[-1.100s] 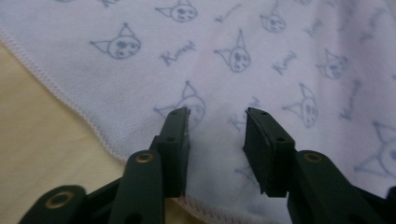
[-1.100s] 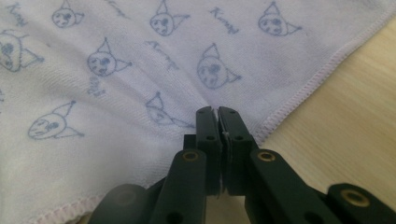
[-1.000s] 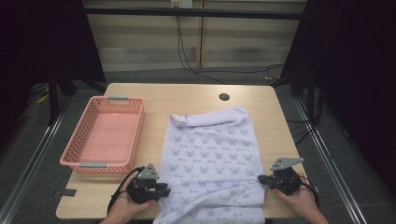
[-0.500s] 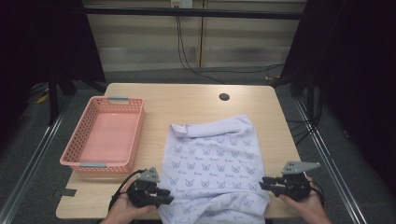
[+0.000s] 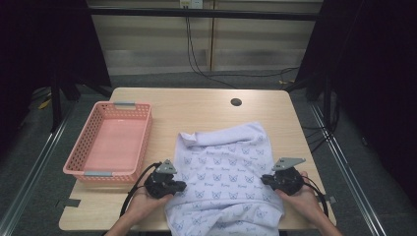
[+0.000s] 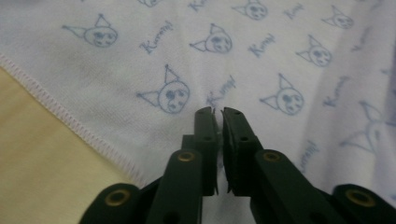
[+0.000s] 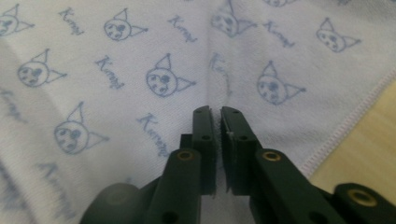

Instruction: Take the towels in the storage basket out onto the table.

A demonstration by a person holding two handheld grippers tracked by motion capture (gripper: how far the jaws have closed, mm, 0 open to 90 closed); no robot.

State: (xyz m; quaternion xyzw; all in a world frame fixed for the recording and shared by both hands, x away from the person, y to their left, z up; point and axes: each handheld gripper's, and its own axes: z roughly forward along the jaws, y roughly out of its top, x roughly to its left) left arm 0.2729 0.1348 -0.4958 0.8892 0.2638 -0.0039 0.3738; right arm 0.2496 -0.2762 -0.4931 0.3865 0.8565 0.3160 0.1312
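Note:
A white cloth (image 5: 223, 162) printed with blue cat faces lies spread on the wooden table (image 5: 196, 105), and its near end hangs over the front edge. My left gripper (image 5: 181, 186) sits at the cloth's left edge. Its jaws have just been closing and now pinch a small ridge of cloth (image 6: 280, 60) at the left gripper (image 6: 218, 112) tips. My right gripper (image 5: 266, 179) is at the cloth's right side. It has also just been closing, and the right gripper (image 7: 215, 111) holds a thin fold of cloth (image 7: 140, 60).
A pink plastic basket (image 5: 144, 142) stands at the table's left side, close to the left hand. A round hole (image 5: 236, 102) is in the tabletop at the back. Bare wood lies behind the cloth and along the right edge. Cables run across the floor beyond the table.
The cloth first slid toward the front edge. Both grippers drew back and outward, then came forward and inward onto the cloth, where their jaws closed.

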